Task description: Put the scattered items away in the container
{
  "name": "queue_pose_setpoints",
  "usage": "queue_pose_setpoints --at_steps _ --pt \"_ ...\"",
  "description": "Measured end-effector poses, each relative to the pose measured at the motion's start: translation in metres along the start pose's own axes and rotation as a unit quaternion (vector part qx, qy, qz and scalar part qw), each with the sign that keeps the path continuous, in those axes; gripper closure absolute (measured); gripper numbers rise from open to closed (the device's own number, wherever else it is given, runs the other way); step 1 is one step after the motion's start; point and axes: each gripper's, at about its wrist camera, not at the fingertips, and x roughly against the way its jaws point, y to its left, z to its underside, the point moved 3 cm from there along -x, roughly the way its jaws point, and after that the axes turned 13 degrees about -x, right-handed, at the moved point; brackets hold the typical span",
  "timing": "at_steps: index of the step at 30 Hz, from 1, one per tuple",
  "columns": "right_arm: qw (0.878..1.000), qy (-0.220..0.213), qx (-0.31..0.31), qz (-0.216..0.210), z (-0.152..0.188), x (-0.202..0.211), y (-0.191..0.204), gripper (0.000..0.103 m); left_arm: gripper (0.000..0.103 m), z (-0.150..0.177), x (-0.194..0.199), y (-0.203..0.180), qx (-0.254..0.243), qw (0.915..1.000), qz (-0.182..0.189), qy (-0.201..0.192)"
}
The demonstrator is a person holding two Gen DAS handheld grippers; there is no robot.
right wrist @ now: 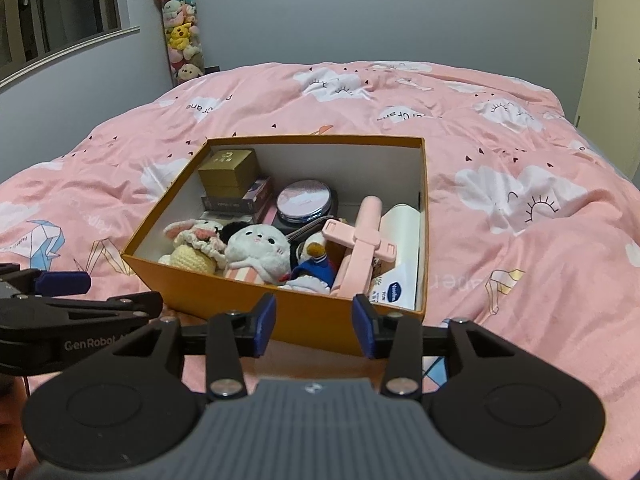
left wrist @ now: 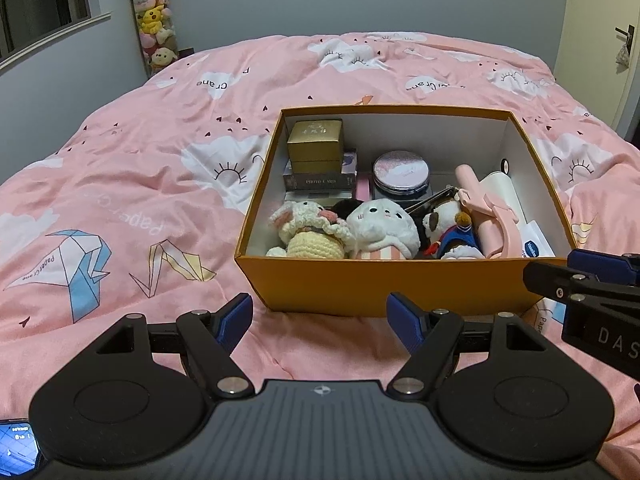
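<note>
An orange cardboard box (left wrist: 400, 284) (right wrist: 224, 300) stands open on the pink bed. Inside lie a gold carton (left wrist: 316, 140), a round compact (left wrist: 401, 170), a crocheted doll (left wrist: 308, 232), a white plush (left wrist: 380, 228), a small panda plush (left wrist: 452, 220), a pink folding holder (right wrist: 360, 248) and a Vaseline tube (right wrist: 394, 290). My left gripper (left wrist: 320, 316) is wide open just in front of the box's near wall, holding nothing. My right gripper (right wrist: 315, 320) is open, partly spread, before the box's near right corner, also holding nothing. Each gripper shows at the edge of the other's view.
A pink duvet (left wrist: 140, 168) with cloud and paper-crane prints covers the bed all around the box. A tall column of plush toys (left wrist: 154, 20) stands in the far left corner by a window. A phone screen (left wrist: 16, 444) glows at the lower left.
</note>
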Motion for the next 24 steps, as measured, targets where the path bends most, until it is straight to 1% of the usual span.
queue_pose_setpoints --at_steps 24 --pt "1.0 0.005 0.0 -0.001 -0.0002 -0.0054 0.0013 0.056 0.016 -0.0017 -0.0011 -0.0013 -0.004 1.0 0.003 0.001"
